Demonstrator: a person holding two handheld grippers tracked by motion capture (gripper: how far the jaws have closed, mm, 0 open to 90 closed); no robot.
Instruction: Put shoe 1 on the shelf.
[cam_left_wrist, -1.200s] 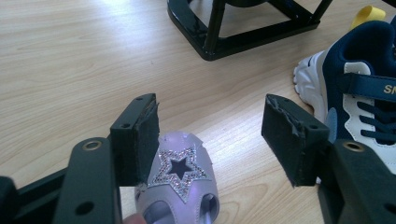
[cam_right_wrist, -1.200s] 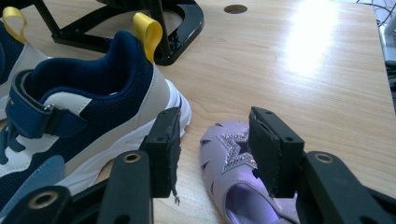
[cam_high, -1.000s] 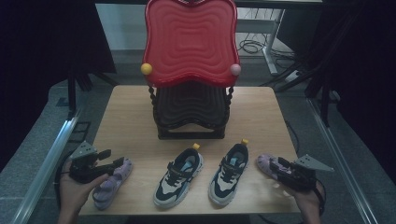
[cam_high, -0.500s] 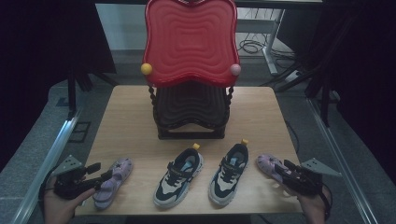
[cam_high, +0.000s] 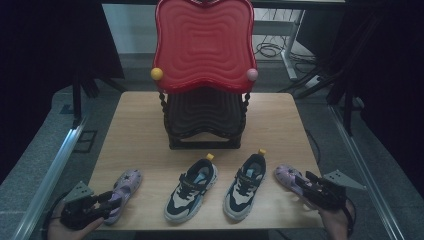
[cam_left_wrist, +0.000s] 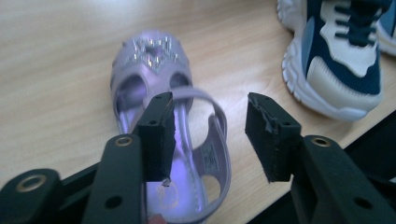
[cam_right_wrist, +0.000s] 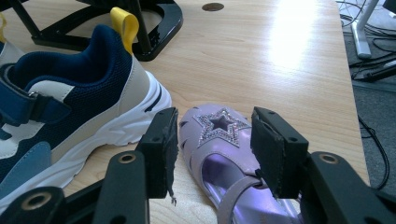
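Claws wide apart: left claw (cam_high: 106, 204) over the seven-o'clock purple sandal (cam_high: 121, 194), right claw (cam_high: 306, 183) straddling the four-o'clock sandal (cam_high: 288, 176), sneakers (cam_high: 192, 187) between on the worktop (cam_high: 135, 125).

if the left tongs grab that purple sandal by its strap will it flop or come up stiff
The purple sandal looks light: thin cut-out upper, open sides. The strap is a narrow loop, so it would probably bend and let the sole dangle, toe or heel drooping. Lying flat on the table, it seems more likely to slide than tip if the open left tongs nudge it.
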